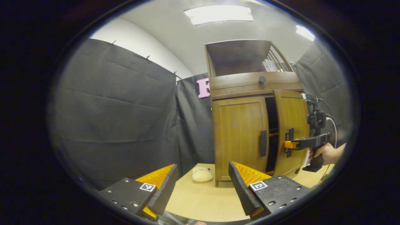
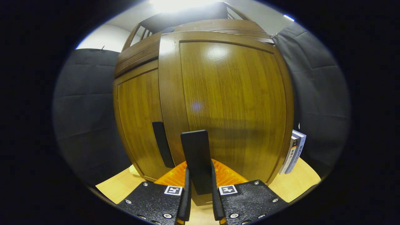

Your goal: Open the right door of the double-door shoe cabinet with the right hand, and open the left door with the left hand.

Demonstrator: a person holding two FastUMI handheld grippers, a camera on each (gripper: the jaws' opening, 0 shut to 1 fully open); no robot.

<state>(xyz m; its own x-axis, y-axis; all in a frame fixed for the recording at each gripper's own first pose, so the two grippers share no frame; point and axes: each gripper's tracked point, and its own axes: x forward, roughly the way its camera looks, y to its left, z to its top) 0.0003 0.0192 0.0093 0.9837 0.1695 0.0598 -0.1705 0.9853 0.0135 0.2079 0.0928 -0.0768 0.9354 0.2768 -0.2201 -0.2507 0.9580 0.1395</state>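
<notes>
Up close, right tongs [image 2: 200, 190] clamp right door handle [image 2: 197, 162]; left tongs [image 1: 203, 187] agape.

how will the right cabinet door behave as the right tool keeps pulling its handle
The right door looks like rigid wood, so it should swing stiffly, not flex. It is already ajar, showing a dark gap, so it probably moves freely. The right tool has both fingers pressing the flat handle; that smooth bar might slip if pulled at an angle.

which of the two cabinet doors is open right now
The right door, swung ajar with a dark gap beside it; the right gripper is shut on its handle. The left door sits flush, closed.
</notes>
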